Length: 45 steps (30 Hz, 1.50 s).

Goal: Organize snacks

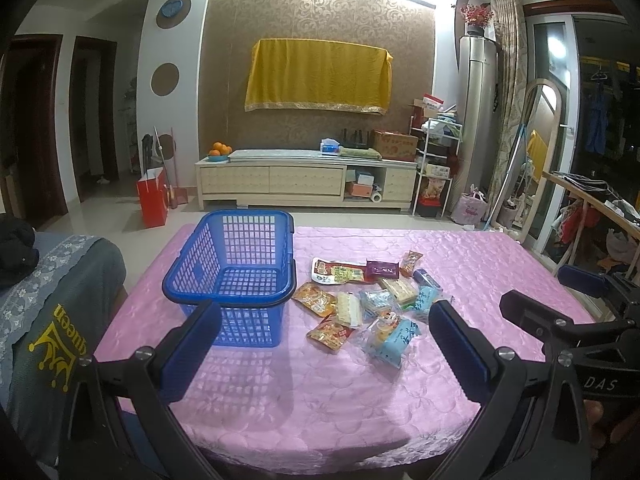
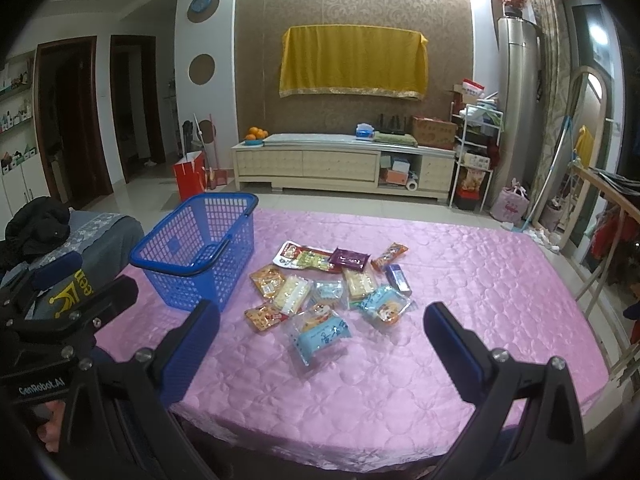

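Empty blue basket [image 1: 236, 276] beside loose snack packets [image 1: 372, 304]; both grippers' fingers [image 2: 196, 348] spread wide.

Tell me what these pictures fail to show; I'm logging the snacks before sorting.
- Pack labels: print too small and blurred in both views, even on the light blue pack.
- Exact pack count: the snack pile overlaps itself.
- Blue basket: near lower wall hidden by the left tool, left view.
- Pink table: near edge cut off.
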Available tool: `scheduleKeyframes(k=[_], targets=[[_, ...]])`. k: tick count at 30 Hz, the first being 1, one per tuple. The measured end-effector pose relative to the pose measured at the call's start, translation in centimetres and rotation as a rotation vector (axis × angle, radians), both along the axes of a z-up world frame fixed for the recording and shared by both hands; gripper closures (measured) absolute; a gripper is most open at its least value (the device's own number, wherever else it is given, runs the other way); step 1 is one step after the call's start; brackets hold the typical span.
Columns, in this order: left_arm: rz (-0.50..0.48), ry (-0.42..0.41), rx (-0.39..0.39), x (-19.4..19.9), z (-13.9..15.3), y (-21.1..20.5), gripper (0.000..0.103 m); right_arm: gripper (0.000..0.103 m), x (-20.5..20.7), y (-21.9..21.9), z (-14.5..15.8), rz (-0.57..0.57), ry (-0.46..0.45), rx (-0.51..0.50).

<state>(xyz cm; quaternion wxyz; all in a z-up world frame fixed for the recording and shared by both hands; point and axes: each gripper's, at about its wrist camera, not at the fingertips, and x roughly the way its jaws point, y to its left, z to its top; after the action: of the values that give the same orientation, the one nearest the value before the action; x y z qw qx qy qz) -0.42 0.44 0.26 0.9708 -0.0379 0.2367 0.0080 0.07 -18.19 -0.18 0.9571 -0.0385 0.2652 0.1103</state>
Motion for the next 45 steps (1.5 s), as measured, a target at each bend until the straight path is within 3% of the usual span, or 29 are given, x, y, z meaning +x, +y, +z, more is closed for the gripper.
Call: scheduleKeyframes(k=[33, 45], targets=[[-0.007, -0.005, -0.007, -0.2, 0.1, -0.2, 0.0, 0.0, 0.1, -0.2, -0.3, 0.003, 0.011, 0.012], [-0.048, -0.034, 0.016, 1.9, 2.1, -1.1, 0.0, 0.0, 2.5, -1.4, 1.8, -0.01, 0.005, 0.033]])
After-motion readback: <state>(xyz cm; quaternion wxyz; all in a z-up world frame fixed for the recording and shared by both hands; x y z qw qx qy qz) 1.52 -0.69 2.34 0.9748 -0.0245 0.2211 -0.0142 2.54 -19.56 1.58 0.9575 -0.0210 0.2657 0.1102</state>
